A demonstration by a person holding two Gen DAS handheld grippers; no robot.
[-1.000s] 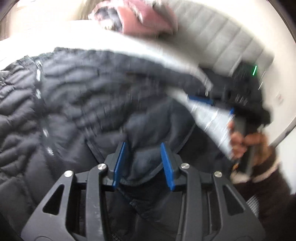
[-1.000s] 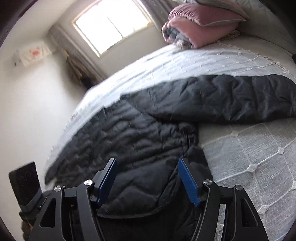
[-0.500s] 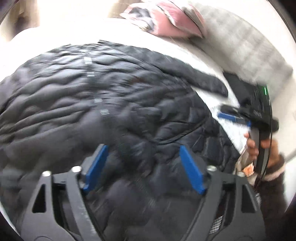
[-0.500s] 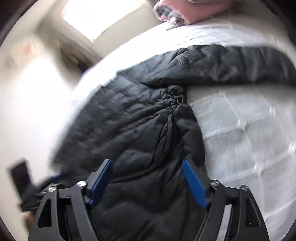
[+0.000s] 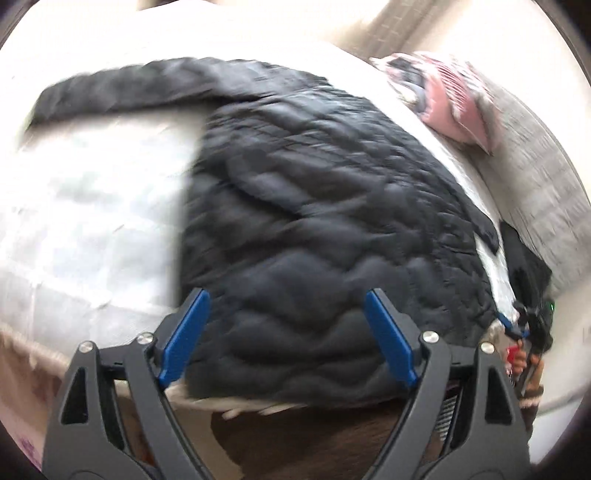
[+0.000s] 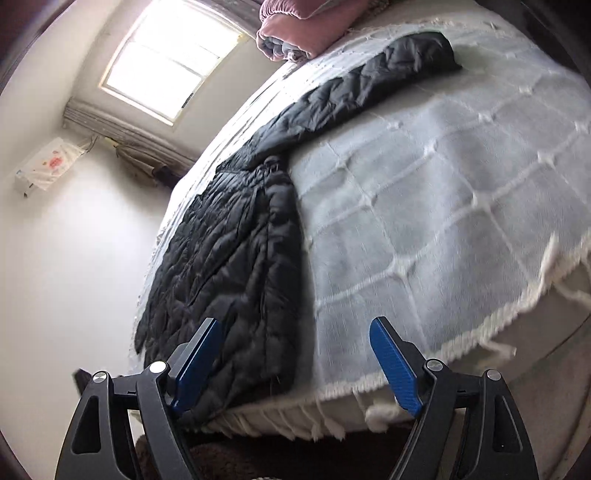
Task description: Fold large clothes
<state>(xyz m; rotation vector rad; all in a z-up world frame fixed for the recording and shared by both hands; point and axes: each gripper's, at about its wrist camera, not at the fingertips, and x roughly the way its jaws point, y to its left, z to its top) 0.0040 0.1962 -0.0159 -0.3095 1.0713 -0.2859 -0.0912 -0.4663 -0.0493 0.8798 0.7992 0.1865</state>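
A black quilted puffer jacket (image 5: pixel 325 206) lies flat on the bed, one sleeve (image 5: pixel 122 86) stretched out to the left in the left wrist view. In the right wrist view the jacket (image 6: pixel 229 258) lies along the bed's left side with a sleeve (image 6: pixel 369 85) reaching toward the pillows. My left gripper (image 5: pixel 291 332) is open and empty, just off the jacket's near hem. My right gripper (image 6: pixel 295 354) is open and empty above the bed's near edge, beside the jacket's hem. The right gripper also shows in the left wrist view (image 5: pixel 524 328), held by a hand.
The bed has a white grid-patterned cover (image 6: pixel 443 203) with a fringed edge (image 6: pixel 461 343). A pink folded blanket (image 6: pixel 295 33) lies at the bed's head, also in the left wrist view (image 5: pixel 454 103). A window (image 6: pixel 170 66) is in the far wall. A grey headboard (image 5: pixel 535 177) is at right.
My left gripper let go of the jacket fabric and opened wide. Both grippers pulled back from the jacket to the bed's near edge; the jacket now lies flat.
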